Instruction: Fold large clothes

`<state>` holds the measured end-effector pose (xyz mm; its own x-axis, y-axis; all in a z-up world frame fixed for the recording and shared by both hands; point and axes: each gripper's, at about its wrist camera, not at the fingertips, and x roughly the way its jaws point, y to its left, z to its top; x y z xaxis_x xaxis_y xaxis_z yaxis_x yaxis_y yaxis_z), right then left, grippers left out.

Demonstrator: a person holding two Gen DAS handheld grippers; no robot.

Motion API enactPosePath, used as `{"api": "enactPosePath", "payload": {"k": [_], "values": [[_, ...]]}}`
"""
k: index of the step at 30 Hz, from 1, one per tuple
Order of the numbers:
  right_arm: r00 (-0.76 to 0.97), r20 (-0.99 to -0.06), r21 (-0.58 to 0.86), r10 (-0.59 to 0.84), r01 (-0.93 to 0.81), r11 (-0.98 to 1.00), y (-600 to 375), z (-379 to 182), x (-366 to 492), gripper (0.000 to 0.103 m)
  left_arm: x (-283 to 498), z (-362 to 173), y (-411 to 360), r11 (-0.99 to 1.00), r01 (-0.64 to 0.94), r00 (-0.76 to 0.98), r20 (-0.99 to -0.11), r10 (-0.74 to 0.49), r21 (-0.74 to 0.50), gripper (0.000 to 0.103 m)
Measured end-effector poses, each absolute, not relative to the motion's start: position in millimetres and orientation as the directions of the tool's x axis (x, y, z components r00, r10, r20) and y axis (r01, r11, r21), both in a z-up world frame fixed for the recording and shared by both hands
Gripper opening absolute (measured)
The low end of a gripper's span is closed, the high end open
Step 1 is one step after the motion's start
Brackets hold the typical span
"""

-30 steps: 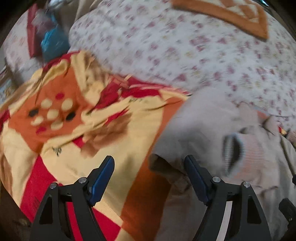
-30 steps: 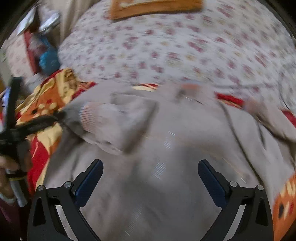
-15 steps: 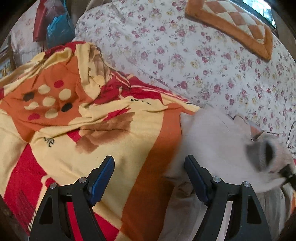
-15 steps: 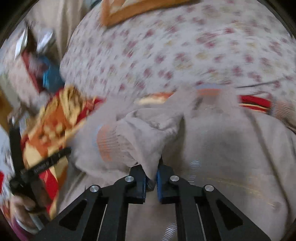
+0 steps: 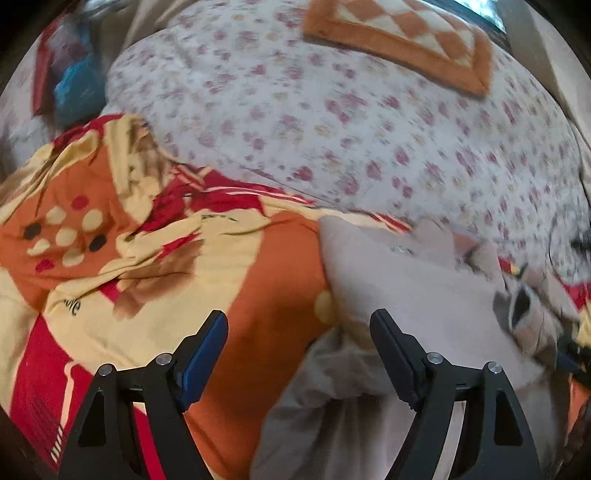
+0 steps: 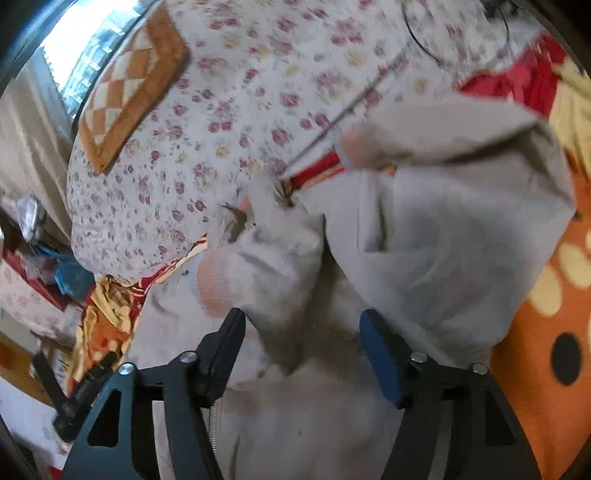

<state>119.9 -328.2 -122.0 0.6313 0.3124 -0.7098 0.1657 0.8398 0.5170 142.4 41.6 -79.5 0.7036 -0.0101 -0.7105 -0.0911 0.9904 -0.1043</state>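
A large pale grey sweatshirt (image 5: 417, 295) with pinkish ribbed cuffs lies on an orange, red and yellow blanket (image 5: 155, 258). In the left wrist view my left gripper (image 5: 299, 332) is open and empty, over the sweatshirt's left edge. In the right wrist view my right gripper (image 6: 303, 332) is open just above the sweatshirt (image 6: 443, 251). A sleeve with its ribbed cuff (image 6: 214, 284) lies folded across the body, right in front of the jaws. The other sleeve (image 6: 436, 129) lies beyond.
A floral quilt (image 5: 332, 122) rises behind the blanket, with an orange checkered cushion (image 5: 402, 40) on it. Red and blue bags (image 5: 70, 85) sit at far left. A thin dark cable (image 6: 417, 33) lies on the quilt.
My right gripper was shut on the sleeve half a second ago. It has carried the sleeve across the body, opened and let it go. The left gripper stays open and shifted slightly.
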Motion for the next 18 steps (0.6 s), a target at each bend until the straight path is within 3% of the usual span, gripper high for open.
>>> {"api": "enactPosePath", "payload": {"k": [7, 13, 15, 16, 17, 18], "values": [[0.62, -0.754, 0.227, 0.218, -0.066, 0.972, -266.5, -111.0, 120.0, 0.073, 109.6, -70.1, 30.7, 0.999, 0.02, 0.657, -0.754, 0.007, 0.027, 0.079], [0.634, -0.766, 0.068, 0.102, -0.078, 0.995, -247.5, -122.6, 141.6, 0.074, 138.3, -89.4, 6.3, 0.99, 0.008, 0.612, -0.783, 0.108, 0.143, 0.075], [0.629, -0.773, 0.058, 0.087, -0.066, 0.996, -250.0, -128.2, 151.3, 0.073, 151.5, -94.1, 5.3, 0.987, -0.043, 0.615, -0.774, 0.15, 0.157, 0.054], [0.622, -0.776, 0.085, 0.104, -0.06, 0.995, -253.4, -130.3, 157.3, 0.063, 155.8, -93.6, 10.3, 0.989, -0.075, 0.623, -0.769, 0.145, 0.125, 0.051], [0.622, -0.77, 0.136, 0.141, -0.055, 0.989, -258.8, -131.0, 159.0, 0.045, 159.2, -92.3, 20.6, 0.992, -0.114, 0.625, -0.772, 0.117, 0.058, 0.05], [0.628, -0.753, 0.218, 0.194, -0.04, 0.975, -268.2, -128.2, 161.9, 0.037, 160.6, -93.1, 33.5, 0.988, -0.153, 0.621, -0.78, 0.079, -0.022, 0.05]]}}
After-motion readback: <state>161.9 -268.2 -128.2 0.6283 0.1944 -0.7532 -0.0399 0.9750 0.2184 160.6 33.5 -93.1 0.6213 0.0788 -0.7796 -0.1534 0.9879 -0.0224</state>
